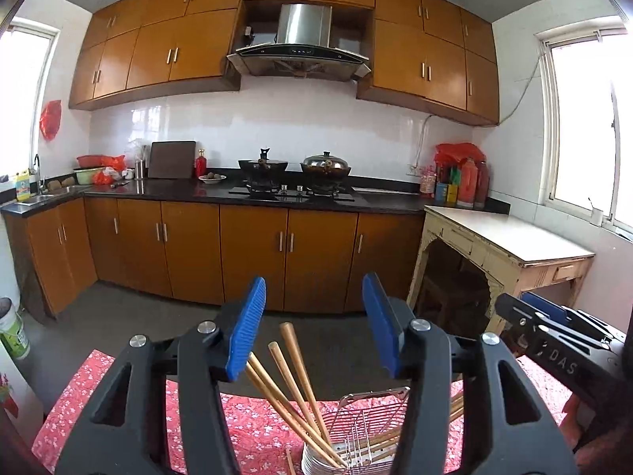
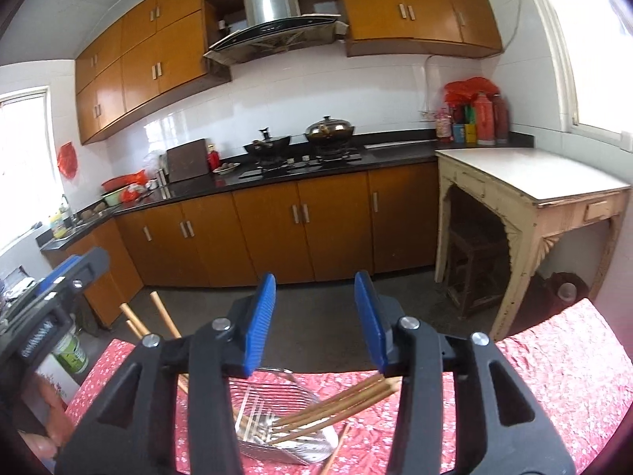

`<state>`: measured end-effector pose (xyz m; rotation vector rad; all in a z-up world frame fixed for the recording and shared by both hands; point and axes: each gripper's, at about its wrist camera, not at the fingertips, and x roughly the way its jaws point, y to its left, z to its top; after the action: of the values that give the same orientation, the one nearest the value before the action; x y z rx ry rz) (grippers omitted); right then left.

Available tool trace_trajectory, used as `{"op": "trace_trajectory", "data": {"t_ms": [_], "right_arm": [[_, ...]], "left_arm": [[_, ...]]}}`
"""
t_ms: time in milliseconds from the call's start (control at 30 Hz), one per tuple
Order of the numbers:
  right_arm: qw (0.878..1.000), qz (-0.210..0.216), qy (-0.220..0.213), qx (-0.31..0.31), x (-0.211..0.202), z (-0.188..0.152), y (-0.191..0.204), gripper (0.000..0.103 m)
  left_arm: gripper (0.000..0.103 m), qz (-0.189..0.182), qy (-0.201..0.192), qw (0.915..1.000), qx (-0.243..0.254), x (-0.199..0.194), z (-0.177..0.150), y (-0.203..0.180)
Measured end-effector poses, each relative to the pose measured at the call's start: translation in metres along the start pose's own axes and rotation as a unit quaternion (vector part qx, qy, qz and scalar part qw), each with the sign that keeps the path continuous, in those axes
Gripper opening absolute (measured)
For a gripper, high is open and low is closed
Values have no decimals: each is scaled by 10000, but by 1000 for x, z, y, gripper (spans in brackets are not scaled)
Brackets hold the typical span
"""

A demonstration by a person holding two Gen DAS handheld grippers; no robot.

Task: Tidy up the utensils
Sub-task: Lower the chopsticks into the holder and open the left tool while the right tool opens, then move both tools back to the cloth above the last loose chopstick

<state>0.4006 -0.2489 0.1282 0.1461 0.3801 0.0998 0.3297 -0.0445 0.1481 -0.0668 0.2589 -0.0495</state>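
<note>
A metal wire utensil holder [image 1: 376, 396] stands on the red floral cloth, just below my left gripper [image 1: 314, 332]. Several wooden chopsticks [image 1: 294, 372] rise out of it, fanning up between the blue pads; the leftmost passes close to the left pad [image 1: 245, 340]. That gripper's jaws stand apart and press on nothing. In the right wrist view the same holder [image 2: 269, 396] sits below my right gripper [image 2: 315, 322], whose jaws are also apart and empty. One bundle of chopsticks [image 2: 340, 403] leans right under its right finger; others [image 2: 158, 316] lean left. Each gripper shows at the edge of the other's view.
A loose chopstick [image 2: 336, 451] lies on the cloth [image 2: 554, 376] beside the holder. A cream side table [image 1: 510, 237] stands to the right, beyond the cloth. Brown cabinets and a black counter with a stove [image 1: 292, 192] run along the far wall. A bucket [image 1: 14, 332] stands on the floor at left.
</note>
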Motion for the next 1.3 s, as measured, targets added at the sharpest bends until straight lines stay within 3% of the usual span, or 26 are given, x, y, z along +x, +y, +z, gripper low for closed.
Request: {"op": "trace_trajectory", "data": {"t_ms": [367,633,1033,1300], "right_arm": [[9991,-359,16,214,-25,-17,-36,49],[9977,-603,214,242,-40,-55,-55,49],[9909,-723,1076,362,-45,-170,-73,53],[9788,-324,2020,112,-16,-247,-20,53]], "left_arm": [[55,185,16,9998,9,-23,-2,10],[56,346,246,9991,-43,-40,-33,30],[62,808,947,9921,129,-56,-127,76],[66,882,1643,9822,235,-50,-181,86]]}}
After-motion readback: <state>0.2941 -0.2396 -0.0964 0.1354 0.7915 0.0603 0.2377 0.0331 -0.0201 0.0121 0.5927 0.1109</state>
